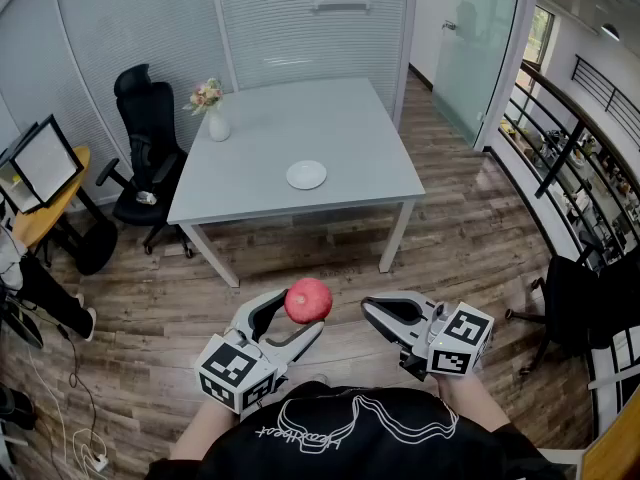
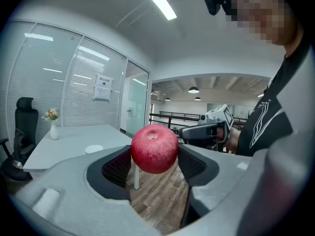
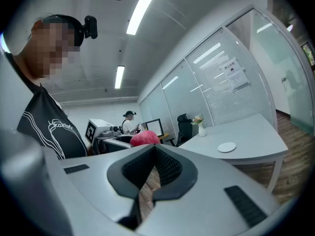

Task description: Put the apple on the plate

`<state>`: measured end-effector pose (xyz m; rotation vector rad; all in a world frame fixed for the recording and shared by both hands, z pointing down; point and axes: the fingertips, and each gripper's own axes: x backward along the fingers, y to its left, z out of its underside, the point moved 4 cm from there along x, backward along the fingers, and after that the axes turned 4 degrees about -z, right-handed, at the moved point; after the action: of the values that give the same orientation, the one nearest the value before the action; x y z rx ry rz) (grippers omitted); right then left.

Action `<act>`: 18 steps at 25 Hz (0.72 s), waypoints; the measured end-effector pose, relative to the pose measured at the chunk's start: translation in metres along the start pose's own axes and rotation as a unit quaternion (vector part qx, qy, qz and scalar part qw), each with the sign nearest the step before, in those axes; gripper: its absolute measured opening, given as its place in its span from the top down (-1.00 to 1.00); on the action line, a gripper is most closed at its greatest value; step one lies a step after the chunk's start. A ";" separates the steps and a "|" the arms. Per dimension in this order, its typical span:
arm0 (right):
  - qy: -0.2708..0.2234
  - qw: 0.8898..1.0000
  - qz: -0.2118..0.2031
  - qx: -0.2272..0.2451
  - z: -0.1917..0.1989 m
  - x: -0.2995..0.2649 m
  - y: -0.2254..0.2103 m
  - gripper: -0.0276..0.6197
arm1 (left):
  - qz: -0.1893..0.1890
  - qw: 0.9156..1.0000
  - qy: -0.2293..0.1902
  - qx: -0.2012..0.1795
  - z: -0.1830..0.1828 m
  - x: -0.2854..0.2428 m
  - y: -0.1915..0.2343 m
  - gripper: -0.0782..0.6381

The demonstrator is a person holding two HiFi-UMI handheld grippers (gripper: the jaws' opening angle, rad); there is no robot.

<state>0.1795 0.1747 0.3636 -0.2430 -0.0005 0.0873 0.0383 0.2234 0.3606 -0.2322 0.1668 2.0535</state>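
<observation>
Over open floor in the head view, we find the left gripper [image 1: 298,315] clamped on the apple [image 1: 308,300], well short of the desk [image 1: 340,128] and plate [image 1: 306,175]. Left gripper view: jaws wide, apple seated high between the pads; we judge a jolt could drop it. Right gripper view: right gripper [image 3: 153,151] closed, empty.

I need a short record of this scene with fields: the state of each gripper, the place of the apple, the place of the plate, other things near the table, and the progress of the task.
left gripper: shut on the round red apple, held in the air above the wooden floor
right gripper: shut, empty
small round white plate: empty, on the grey square table, near its front edge
other things: white vase with flowers at the table's far left corner; black office chair left of the table
progress: apple not yet on the plate
</observation>
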 end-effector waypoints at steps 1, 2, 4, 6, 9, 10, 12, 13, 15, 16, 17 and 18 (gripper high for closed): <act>-0.001 1.000 0.000 0.001 0.000 0.000 0.003 0.89 | -0.001 1.000 0.000 -0.001 0.001 0.002 -0.001 -0.07; -0.002 1.000 -0.001 0.001 0.000 0.000 0.005 0.89 | -0.001 1.000 0.001 -0.002 0.001 0.005 -0.003 -0.07; -0.004 1.000 -0.002 0.002 0.001 0.002 0.011 0.89 | -0.002 1.000 0.001 -0.002 0.002 0.008 -0.007 -0.07; -0.006 1.000 -0.005 0.002 0.002 0.006 0.015 0.89 | -0.002 1.000 -0.001 -0.003 0.002 0.010 -0.014 -0.07; -0.010 1.000 -0.007 0.006 0.002 0.011 0.020 0.89 | -0.002 1.000 -0.005 -0.011 0.000 0.013 -0.021 -0.07; -0.011 1.000 -0.008 0.008 0.002 0.012 0.022 0.89 | -0.002 1.000 -0.007 -0.012 0.000 0.014 -0.023 -0.07; -0.012 1.000 -0.008 0.008 0.002 0.016 0.025 0.89 | -0.003 1.000 -0.010 -0.012 -0.002 0.016 -0.028 -0.07; -0.012 1.000 -0.008 0.009 0.002 0.018 0.027 0.89 | -0.003 1.000 -0.012 -0.011 -0.003 0.017 -0.030 -0.07; -0.010 1.000 -0.006 0.014 0.002 0.020 0.029 0.89 | -0.002 1.000 -0.016 -0.012 -0.005 0.019 -0.034 -0.07; -0.010 1.000 -0.003 0.018 0.002 0.021 0.030 0.89 | -0.002 1.000 -0.016 -0.013 -0.005 0.019 -0.035 -0.07; -0.011 1.000 0.001 0.021 0.002 0.021 0.030 0.89 | -0.001 1.000 -0.016 -0.014 -0.004 0.018 -0.036 -0.07; -0.013 1.000 0.004 0.022 0.002 0.021 0.029 0.89 | 0.000 1.000 -0.015 -0.015 -0.003 0.017 -0.035 -0.07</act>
<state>0.1981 0.2054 0.3585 -0.1973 -0.0240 0.0987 0.0616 0.2540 0.3527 -0.2205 0.1177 2.0603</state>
